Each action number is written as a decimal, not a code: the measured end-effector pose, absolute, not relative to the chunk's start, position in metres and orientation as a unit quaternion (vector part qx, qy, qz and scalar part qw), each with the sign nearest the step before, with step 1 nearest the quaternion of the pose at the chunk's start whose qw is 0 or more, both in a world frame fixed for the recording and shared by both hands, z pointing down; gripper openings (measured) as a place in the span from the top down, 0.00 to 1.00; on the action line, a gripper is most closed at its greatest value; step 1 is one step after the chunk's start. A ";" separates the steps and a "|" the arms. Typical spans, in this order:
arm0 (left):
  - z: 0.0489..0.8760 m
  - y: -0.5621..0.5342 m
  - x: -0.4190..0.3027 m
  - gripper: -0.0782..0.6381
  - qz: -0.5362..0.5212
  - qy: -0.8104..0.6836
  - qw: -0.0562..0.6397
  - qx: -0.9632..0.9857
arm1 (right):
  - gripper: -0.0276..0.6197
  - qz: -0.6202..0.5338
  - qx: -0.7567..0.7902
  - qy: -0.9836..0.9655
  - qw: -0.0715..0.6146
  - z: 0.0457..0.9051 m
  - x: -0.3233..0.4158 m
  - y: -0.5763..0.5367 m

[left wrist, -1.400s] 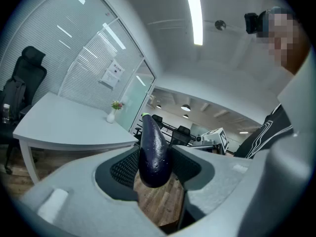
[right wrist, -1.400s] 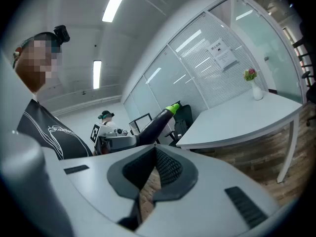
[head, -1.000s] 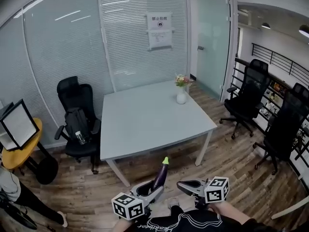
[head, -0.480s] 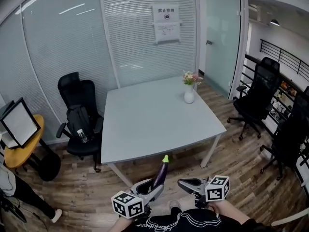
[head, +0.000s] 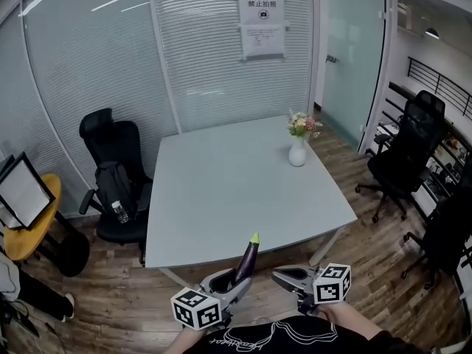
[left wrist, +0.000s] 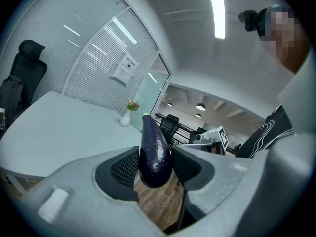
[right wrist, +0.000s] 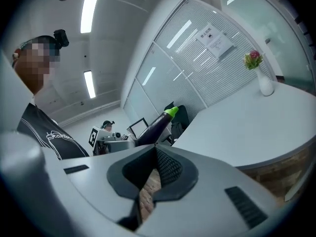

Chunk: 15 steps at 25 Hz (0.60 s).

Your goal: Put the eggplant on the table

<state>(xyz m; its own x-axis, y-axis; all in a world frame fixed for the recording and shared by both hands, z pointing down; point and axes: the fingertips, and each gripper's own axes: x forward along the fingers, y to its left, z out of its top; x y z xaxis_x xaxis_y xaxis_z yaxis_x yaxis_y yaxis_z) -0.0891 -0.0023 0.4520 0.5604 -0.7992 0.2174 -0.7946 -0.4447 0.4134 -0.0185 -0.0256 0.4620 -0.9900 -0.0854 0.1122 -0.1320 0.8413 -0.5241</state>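
Left hand-held gripper [head: 230, 283], tight on the eggplant [head: 246, 261], and closed right hand-held gripper [head: 283, 277] nearer the table [head: 221, 190] than before.

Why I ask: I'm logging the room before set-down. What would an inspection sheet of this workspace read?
Surface: grey table, bare apart from the vase.
Job's things: eggplant, upright in the left gripper, not yet on the table.
Clutter: white vase of flowers near the table's far right corner.
Grippers: left gripper jaws closed on the eggplant; right gripper jaws together, empty.
Cables: nothing seen.
Surroundings: black chair holding a backpack, yellow side table, more chairs at right, glass walls, wooden floor.
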 end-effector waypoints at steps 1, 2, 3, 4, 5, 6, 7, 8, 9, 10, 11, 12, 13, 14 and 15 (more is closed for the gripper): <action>0.451 -0.014 -0.089 0.60 -0.005 -0.470 0.240 0.850 | 0.94 0.276 0.056 -0.959 0.040 0.461 -0.019 -0.038; 0.450 -0.026 -0.089 0.60 -0.004 -0.471 0.238 0.850 | 0.94 0.276 0.054 -0.959 0.037 0.459 -0.020 -0.049; 0.448 -0.038 -0.088 0.60 -0.003 -0.471 0.236 0.850 | 0.94 0.274 0.051 -0.960 0.034 0.457 -0.020 -0.059; 0.446 -0.048 -0.087 0.60 0.000 -0.471 0.232 0.851 | 0.94 0.272 0.049 -0.961 0.031 0.455 -0.019 -0.069; 0.444 -0.057 -0.084 0.60 0.002 -0.471 0.228 0.852 | 0.94 0.270 0.049 -0.961 0.029 0.453 -0.017 -0.078; 0.441 -0.066 -0.081 0.60 0.003 -0.471 0.223 0.853 | 0.94 0.267 0.049 -0.962 0.026 0.450 -0.014 -0.087; 0.438 -0.075 -0.078 0.60 0.003 -0.472 0.218 0.854 | 0.94 0.265 0.051 -0.963 0.023 0.448 -0.011 -0.095; 0.436 -0.084 -0.076 0.60 0.003 -0.472 0.213 0.855 | 0.94 0.262 0.054 -0.963 0.020 0.446 -0.008 -0.103; 0.433 -0.091 -0.075 0.60 0.003 -0.473 0.208 0.856 | 0.94 0.258 0.056 -0.964 0.017 0.443 -0.006 -0.111; 0.430 -0.097 -0.073 0.60 0.003 -0.473 0.204 0.857 | 0.94 0.255 0.057 -0.965 0.014 0.441 -0.005 -0.117; 0.427 -0.102 -0.072 0.60 0.003 -0.473 0.199 0.858 | 0.94 0.252 0.057 -0.966 0.011 0.438 -0.004 -0.123; 0.424 -0.105 -0.070 0.60 0.003 -0.472 0.196 0.859 | 0.94 0.249 0.058 -0.967 0.009 0.436 -0.003 -0.127; 0.422 -0.107 -0.069 0.60 0.001 -0.471 0.193 0.861 | 0.94 0.247 0.058 -0.967 0.006 0.434 -0.001 -0.131; 0.419 -0.108 -0.067 0.60 -0.001 -0.470 0.192 0.862 | 0.94 0.245 0.059 -0.968 0.004 0.432 0.001 -0.133; 0.418 -0.109 -0.066 0.60 -0.003 -0.469 0.191 0.862 | 0.94 0.243 0.059 -0.968 0.002 0.430 0.002 -0.135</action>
<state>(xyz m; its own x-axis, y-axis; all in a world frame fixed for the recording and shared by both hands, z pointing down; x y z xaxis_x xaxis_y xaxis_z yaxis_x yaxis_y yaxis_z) -0.0663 -0.1090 0.4176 0.5592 -0.8106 0.1741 -0.8084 -0.4865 0.3314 0.0021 -0.1351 0.4304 -0.9930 -0.1140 0.0318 -0.1154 0.8746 -0.4710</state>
